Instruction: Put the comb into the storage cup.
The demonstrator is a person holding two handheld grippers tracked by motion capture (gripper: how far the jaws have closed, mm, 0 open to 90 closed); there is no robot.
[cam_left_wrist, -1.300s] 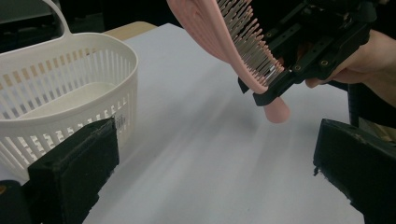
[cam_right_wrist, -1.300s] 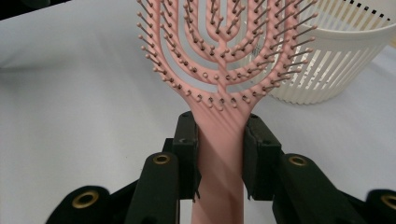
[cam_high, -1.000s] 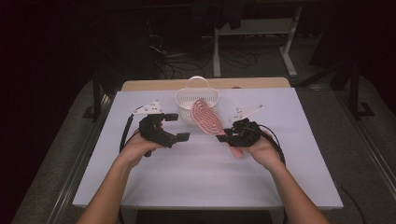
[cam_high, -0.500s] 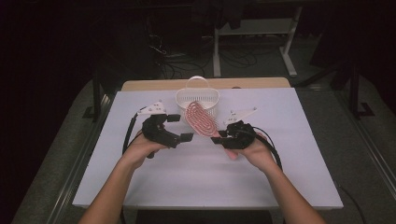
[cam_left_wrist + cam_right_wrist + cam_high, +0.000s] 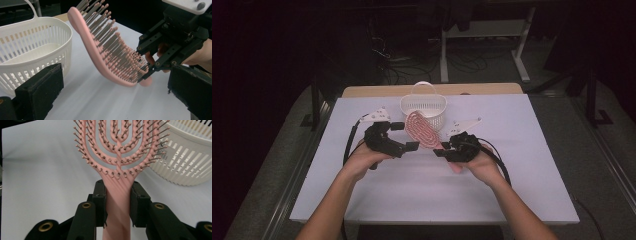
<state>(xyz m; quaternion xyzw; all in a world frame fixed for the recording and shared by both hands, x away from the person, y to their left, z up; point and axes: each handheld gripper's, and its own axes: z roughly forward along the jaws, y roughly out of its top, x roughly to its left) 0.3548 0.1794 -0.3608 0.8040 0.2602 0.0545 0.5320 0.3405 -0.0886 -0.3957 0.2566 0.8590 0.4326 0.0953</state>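
A: Looking down from the high view, what does the scene contain?

B: A white table [image 5: 362, 200], a white basket [image 5: 424, 107] with a loop handle at its far side, and a pink hairbrush [image 5: 421, 131] raised just in front of the basket. The right gripper [image 5: 443, 150] clamps the brush's handle; the left gripper [image 5: 408, 136] sits beside the brush head, apart from it, jaws spread.

A: And the left gripper view?

B: Its two black jaws stand wide at the bottom corners with nothing between the pads. Beyond them the hairbrush [image 5: 105, 52] hangs tilted above the table, bristles facing away from the basket [image 5: 32, 47], which stands just beside it. The right gripper [image 5: 147, 67] grips the brush's lower end.

A: The right gripper view?

B: Both jaws press on the narrow handle of the hairbrush [image 5: 117, 165], one on either side. The bristled head rises above them, with the basket [image 5: 185, 160] behind it to one side.
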